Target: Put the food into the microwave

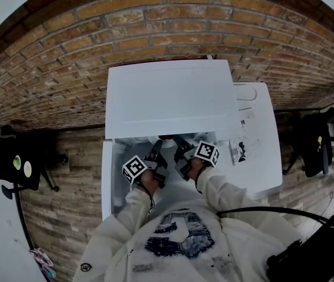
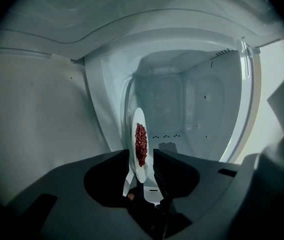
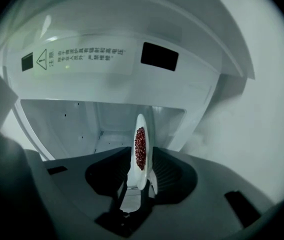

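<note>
L gripper (image 2: 143,159), R gripper (image 3: 142,156): jaws apart astride thin glossy white plate (image 2: 140,173), prob. not pinching; grainy red food (image 2: 141,144).

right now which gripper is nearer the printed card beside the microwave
Right. The right gripper reaches into the microwave on the side of the printed card; the left gripper sits beyond it, farther away.

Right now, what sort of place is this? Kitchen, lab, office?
Probably an office or lab corner, not a home kitchen: a white microwave sits on a white table against a bare brick wall, with a black office chair beside it on the wood floor.
</note>
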Action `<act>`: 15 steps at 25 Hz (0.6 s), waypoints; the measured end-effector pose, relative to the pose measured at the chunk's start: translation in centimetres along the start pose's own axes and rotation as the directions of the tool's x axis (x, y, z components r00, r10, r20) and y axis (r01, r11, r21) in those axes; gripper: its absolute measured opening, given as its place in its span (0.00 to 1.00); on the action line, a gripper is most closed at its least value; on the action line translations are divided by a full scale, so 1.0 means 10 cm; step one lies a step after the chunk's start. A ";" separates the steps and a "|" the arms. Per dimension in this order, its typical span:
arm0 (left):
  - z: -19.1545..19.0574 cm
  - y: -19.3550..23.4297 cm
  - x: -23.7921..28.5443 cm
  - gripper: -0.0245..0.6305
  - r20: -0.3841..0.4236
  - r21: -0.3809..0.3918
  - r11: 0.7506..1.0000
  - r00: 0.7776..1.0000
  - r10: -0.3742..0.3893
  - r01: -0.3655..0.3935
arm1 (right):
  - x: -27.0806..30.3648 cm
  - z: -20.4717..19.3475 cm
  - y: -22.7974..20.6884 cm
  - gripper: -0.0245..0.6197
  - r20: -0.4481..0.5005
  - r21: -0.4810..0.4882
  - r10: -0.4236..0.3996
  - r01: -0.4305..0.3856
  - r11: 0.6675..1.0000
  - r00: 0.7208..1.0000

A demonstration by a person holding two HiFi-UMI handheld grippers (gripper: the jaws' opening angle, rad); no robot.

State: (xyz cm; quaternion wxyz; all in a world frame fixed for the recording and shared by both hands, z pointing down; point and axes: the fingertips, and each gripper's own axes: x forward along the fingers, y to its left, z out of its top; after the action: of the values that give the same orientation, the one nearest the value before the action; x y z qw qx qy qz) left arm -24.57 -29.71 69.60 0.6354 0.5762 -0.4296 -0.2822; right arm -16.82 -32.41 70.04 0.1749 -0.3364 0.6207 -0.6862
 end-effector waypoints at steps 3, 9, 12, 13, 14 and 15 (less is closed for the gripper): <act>-0.06 0.01 -0.03 0.25 -0.012 0.010 1.000 1.000 0.009 -0.009 | -0.04 -0.03 -0.04 0.23 -0.003 0.006 -0.007 0.007 1.000 1.000; -0.17 0.03 -0.11 0.25 -0.029 0.002 1.000 1.000 0.008 -0.008 | -0.11 -0.10 -0.03 0.23 -0.015 0.022 0.009 -0.008 1.000 1.000; -0.22 0.04 -0.13 0.25 -0.030 -0.017 1.000 1.000 0.005 -0.006 | -0.15 -0.15 -0.07 0.23 -0.027 0.030 0.003 -0.003 1.000 1.000; -0.23 0.05 -0.13 0.25 -0.030 -0.022 1.000 1.000 0.007 -0.008 | -0.17 -0.17 -0.08 0.22 -0.031 0.032 0.001 0.000 0.999 1.000; -0.24 0.06 -0.13 0.25 -0.030 -0.023 1.000 1.000 0.009 -0.010 | -0.18 -0.18 -0.09 0.22 -0.034 0.032 -0.001 0.002 0.999 0.999; -0.24 0.07 -0.13 0.25 -0.031 -0.022 1.000 0.999 0.011 -0.011 | -0.19 -0.19 -0.10 0.22 -0.036 0.031 -0.003 0.004 1.000 0.999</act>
State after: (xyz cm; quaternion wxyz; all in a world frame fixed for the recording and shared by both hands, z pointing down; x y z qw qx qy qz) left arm -23.16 -27.34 70.04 0.6499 0.5711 -0.4196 -0.2745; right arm -16.58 -29.66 70.53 0.1679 -0.3225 0.6123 -0.7020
